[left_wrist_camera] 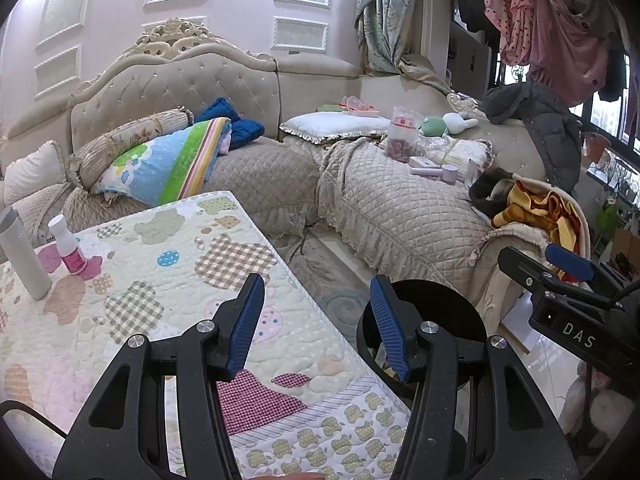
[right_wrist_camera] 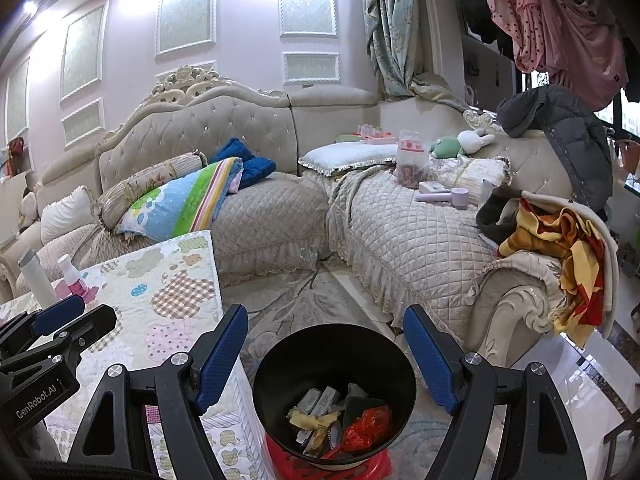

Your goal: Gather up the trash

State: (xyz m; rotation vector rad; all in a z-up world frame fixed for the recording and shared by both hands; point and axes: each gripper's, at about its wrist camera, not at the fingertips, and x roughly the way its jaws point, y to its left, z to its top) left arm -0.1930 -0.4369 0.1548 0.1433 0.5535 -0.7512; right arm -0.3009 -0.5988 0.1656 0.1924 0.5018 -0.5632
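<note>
A black round trash bin (right_wrist_camera: 276, 392) stands on the floor beside the quilt-covered table (right_wrist_camera: 168, 280). It holds several wrappers, among them a red one (right_wrist_camera: 366, 424) and a yellow one (right_wrist_camera: 316, 420). My right gripper (right_wrist_camera: 324, 356) is open and empty, hanging above the bin. My left gripper (left_wrist_camera: 316, 324) is open and empty over the table's right edge (left_wrist_camera: 304, 292); the bin (left_wrist_camera: 448, 308) shows behind its right finger. The right gripper (left_wrist_camera: 568, 276) appears at the right of the left wrist view.
A white bottle (left_wrist_camera: 24, 256) and a small pink-and-white bottle (left_wrist_camera: 70, 250) stand at the table's far left. A beige corner sofa (right_wrist_camera: 400, 240) with pillows, toys and clothes lies behind. A patterned rug (right_wrist_camera: 296, 300) covers the floor between.
</note>
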